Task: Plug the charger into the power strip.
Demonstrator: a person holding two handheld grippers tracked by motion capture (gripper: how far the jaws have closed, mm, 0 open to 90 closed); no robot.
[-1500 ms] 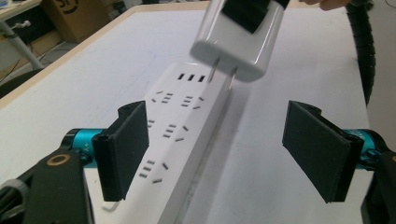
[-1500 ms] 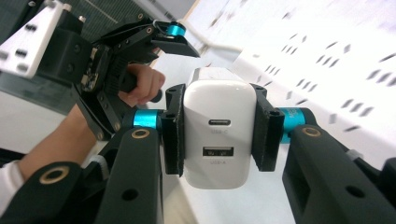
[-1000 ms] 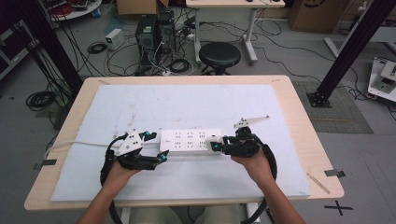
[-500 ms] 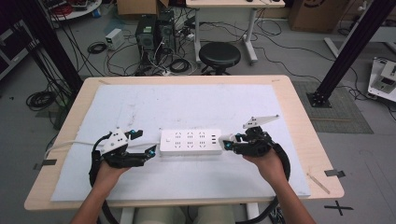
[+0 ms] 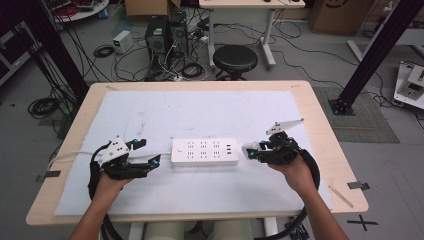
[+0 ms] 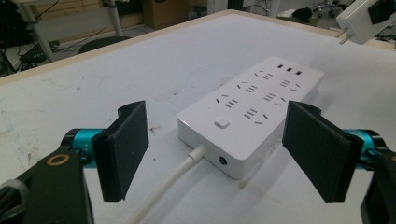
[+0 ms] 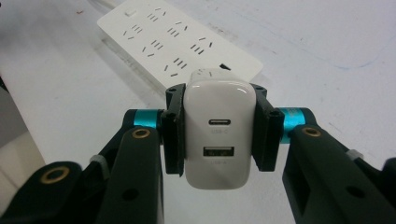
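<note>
We pinch a white charger (image 7: pixel 215 132) in the right gripper (image 5: pixel 256 152), just right of the strip (image 5: pixel 204 152) on the desk (image 5: pixel 320 115); its port lettering is unreadable; left gripper (image 5: pixel 148 153) jaws are spread by the cord (image 6: pixel 173 184).

One white rectangular plastic power strip (image 5: pixel 204 152) lies on the surface at centre; one white USB charger block (image 7: pixel 215 133) sits at three o'clock. Two black tongs: left (image 5: pixel 148 154), right (image 5: pixel 248 151).

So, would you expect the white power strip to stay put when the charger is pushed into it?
Probably not by itself: the power strip lies flat and unheld, the open left gripper short of it. Its smooth shell would likely slide. The charger looks rigid in the right gripper.
</note>
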